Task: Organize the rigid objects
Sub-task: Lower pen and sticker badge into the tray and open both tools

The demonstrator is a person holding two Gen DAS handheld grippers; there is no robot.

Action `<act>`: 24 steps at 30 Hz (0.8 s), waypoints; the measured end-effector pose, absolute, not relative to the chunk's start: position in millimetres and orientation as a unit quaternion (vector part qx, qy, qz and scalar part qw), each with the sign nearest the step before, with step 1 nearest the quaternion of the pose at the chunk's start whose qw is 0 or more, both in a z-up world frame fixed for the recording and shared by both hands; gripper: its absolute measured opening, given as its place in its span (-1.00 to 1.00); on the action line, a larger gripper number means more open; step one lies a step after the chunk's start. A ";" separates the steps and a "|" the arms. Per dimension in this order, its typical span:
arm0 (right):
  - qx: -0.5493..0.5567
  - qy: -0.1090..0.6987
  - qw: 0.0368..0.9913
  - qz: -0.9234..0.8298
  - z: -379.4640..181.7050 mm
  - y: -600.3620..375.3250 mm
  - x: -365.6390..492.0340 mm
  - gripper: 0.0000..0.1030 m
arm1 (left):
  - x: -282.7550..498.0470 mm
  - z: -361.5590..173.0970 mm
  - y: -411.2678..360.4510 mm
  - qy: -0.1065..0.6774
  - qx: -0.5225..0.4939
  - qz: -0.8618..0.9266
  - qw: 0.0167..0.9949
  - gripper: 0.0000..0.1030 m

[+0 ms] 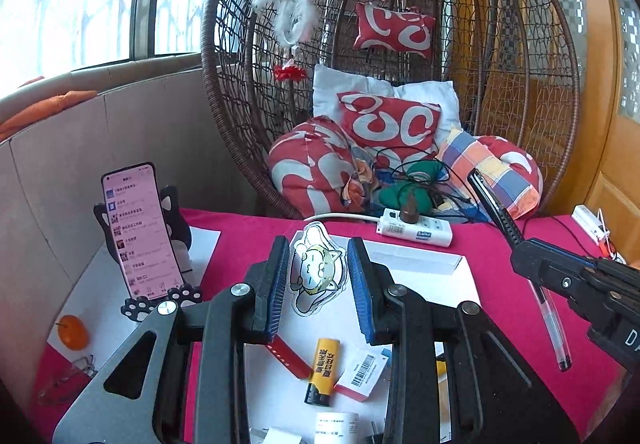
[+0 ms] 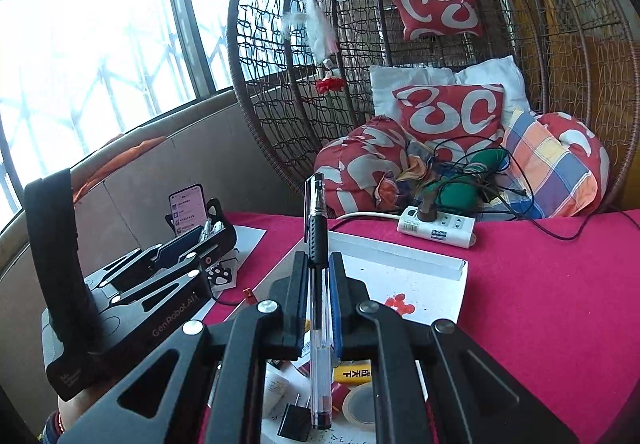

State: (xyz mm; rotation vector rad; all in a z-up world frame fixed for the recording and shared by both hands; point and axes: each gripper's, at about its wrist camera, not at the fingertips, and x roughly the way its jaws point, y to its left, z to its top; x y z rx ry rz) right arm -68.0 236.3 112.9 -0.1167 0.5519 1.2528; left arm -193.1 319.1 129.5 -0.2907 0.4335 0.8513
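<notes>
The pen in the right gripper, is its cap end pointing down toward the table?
No, the pen stands upright between the right gripper's pads, with its black capped end pointing up.

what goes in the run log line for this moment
left gripper: fingers shut on flat clear cartoon cat charm | right gripper: fingers shut on clear black-capped ballpoint pen | both above white tray

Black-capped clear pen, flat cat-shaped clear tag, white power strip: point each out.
Black-capped clear pen (image 2: 318, 328): right wrist view, on the clear barrel between the pads.
Flat cat-shaped clear tag (image 1: 316, 270): left wrist view, on the printed cat.
White power strip (image 2: 438, 230): right wrist view, on its top face.
</notes>
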 end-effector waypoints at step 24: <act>-0.095 0.320 0.778 0.532 53.6 273.3 -45.6 -0.84 | -154.7 62.8 342.4 0.285 -0.173 0.379 0.863 -0.43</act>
